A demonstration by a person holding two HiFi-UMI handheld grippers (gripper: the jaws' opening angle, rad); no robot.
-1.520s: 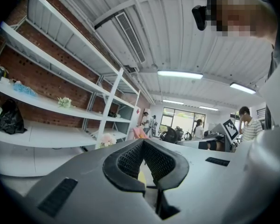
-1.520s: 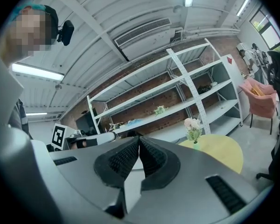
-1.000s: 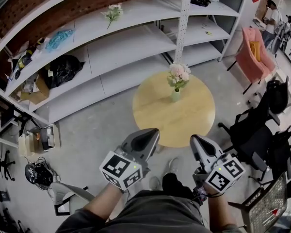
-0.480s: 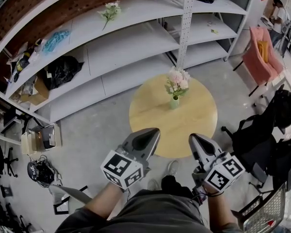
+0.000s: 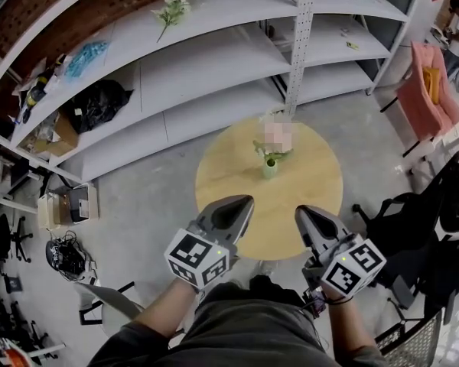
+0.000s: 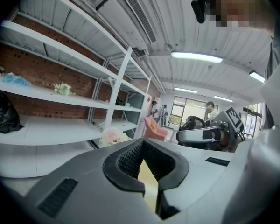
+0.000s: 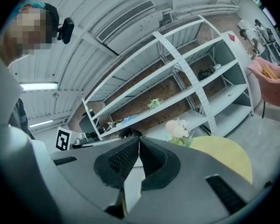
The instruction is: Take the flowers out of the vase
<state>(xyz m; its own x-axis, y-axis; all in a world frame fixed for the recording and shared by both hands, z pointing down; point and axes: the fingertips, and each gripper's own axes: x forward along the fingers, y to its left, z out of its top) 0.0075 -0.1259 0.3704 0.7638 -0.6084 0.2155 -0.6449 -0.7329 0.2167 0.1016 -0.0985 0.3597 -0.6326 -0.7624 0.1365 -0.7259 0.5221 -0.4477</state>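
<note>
Concrete floor and long white shelving (image 5: 183, 75) fill the upper half of the head view. At the centre stands a round wooden table (image 5: 229, 197). On its far half, just above frame centre, is a small green vase (image 5: 269, 167). The flowers (image 7: 177, 129), pale pink heads over green leaves, are all seated in it, so I judge that nothing has been taken out yet. A second, loose bunch (image 5: 172, 10) lies on the shelf at upper left and is no part of this step.

My left gripper (image 5: 247, 199) and my right gripper (image 5: 300, 210) sit side by side in the lower middle of the frame, over the near edge of the table. Each gripper's own view shows its ribbed pads meeting at the tip with nothing between them. Both jaw pairs are together and hold nothing.

Key relation: the vase lies up-frame of both tips, well apart from them and roughly between the two lines along which they point. The left tip looks slightly nearer in the head view. The two grippers angle inward. In the left gripper view the flowers show just left of the jaw tips. In the right gripper view they show just right of them.

The stems stand upright in the vase, so their long axis is vertical. I judge that the coming move calls for closing the gap across the table and parting one pair of jaws. The stems would then be taken from the side, above the vase rim, and drawn straight up. The other gripper may be needed to steady the vase, which looks light enough to tip or lift with them.
</note>
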